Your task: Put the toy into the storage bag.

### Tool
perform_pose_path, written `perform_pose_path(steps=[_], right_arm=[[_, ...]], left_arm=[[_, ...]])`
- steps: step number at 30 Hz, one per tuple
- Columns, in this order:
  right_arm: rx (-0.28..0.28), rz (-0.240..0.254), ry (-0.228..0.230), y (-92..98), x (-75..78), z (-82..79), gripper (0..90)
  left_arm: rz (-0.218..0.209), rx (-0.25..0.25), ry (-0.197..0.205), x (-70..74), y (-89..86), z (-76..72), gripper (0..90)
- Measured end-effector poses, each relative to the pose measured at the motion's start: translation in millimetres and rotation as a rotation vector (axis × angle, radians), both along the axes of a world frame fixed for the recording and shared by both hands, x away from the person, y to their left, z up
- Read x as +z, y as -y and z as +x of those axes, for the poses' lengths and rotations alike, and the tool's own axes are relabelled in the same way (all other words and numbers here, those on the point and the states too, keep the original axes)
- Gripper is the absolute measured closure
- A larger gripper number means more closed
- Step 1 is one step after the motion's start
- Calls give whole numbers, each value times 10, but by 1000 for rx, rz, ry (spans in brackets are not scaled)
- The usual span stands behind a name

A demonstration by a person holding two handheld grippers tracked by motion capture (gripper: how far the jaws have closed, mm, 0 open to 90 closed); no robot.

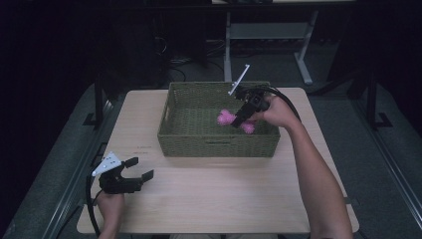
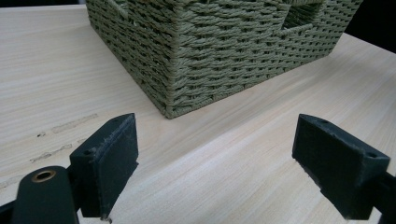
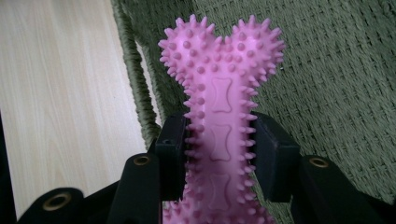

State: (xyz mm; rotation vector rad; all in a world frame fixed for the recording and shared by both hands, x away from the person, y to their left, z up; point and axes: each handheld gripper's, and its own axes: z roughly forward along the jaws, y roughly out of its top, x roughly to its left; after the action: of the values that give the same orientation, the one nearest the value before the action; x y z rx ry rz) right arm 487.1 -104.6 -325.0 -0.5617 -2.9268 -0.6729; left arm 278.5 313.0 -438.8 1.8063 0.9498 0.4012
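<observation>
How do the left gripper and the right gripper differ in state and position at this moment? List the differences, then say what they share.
1. The left gripper is open and holds nothing; the right gripper is shut on the pink spiky bone toy.
2. The left gripper sits low over the bare table, in front of the basket; the right gripper reaches over the basket.
Shared: both are black, two-jawed and hand-held.

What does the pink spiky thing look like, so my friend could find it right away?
Look at the wooden table, then at the green woven basket standing on it. Above the inside of the basket, the right gripper is shut on a pink toy bone. It is the one bright pink thing there, covered in little rubbery spikes with rounded knobs at its end.
</observation>
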Motion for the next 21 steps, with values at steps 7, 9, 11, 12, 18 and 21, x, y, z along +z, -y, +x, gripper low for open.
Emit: perform_pose_path(steps=[7,9,11,12,18,21], right_arm=[[-10,0,-8,11,-51,52,580],[-12,-4,-9,14,-67,63,580],[-16,-14,-7,13,-94,80,580],[-19,-14,-11,12,-102,85,580],[-17,-16,-12,-5,-145,110,579],[-13,-18,-18,-29,-175,124,579]], left_arm=[[-2,2,-1,1,-3,-3,138],[-4,1,-4,-4,0,-1,139],[-5,2,-3,-3,0,0,139],[-6,2,-4,-3,-1,0,139],[-9,-4,0,-5,-5,-15,139],[-11,1,1,-7,-15,-8,139]])
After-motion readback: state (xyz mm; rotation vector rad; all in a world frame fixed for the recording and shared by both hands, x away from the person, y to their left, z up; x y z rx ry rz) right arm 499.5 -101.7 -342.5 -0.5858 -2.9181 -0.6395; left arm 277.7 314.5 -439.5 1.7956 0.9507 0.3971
